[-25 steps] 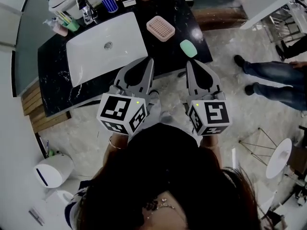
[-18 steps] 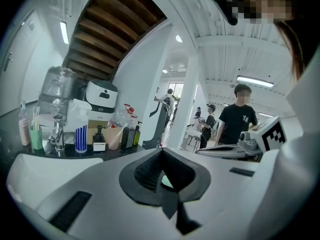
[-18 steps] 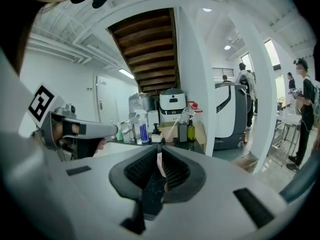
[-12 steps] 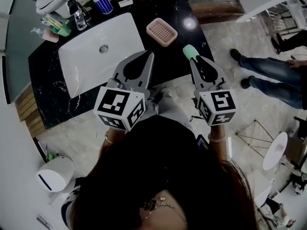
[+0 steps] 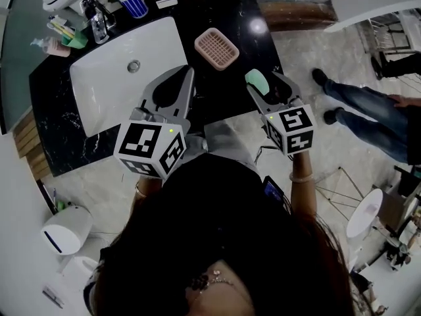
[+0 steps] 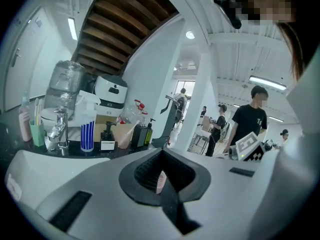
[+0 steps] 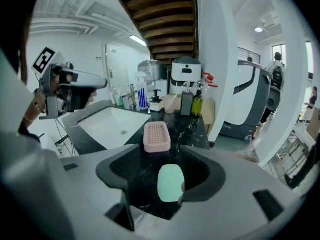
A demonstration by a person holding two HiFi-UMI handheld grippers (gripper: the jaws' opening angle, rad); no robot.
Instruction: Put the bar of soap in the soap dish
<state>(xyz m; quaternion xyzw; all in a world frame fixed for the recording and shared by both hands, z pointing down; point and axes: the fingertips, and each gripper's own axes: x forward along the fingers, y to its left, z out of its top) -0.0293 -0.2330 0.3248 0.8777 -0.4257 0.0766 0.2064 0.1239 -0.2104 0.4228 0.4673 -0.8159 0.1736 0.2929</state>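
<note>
A smooth, pale green, oval bar of soap (image 5: 257, 80) lies flat on the shiny black stone desk (image 5: 230, 8), which has thin white veins. The soap sits right of the middle of the head view, close to the desk's front edge. The right gripper (image 5: 266, 85) is around it. Its two grey fingers (image 7: 240, 184), ribbed and black on the inside, stand apart, one on each side of the soap, and they are opening. The right one is just beside the soap's edge.

The pink plastic soap dish (image 5: 217, 48) is a rounded rectangle with a ridged top. It stands up and to the left of the soap, with bare black stone between them. Further left is the smooth white rectangular sink (image 5: 112, 78). The left gripper (image 5: 187, 76) hangs near the sink's right edge, its fingers together and holding nothing. Bottles and a striped blue cup (image 5: 135, 5) crowd the upper left corner.
</note>
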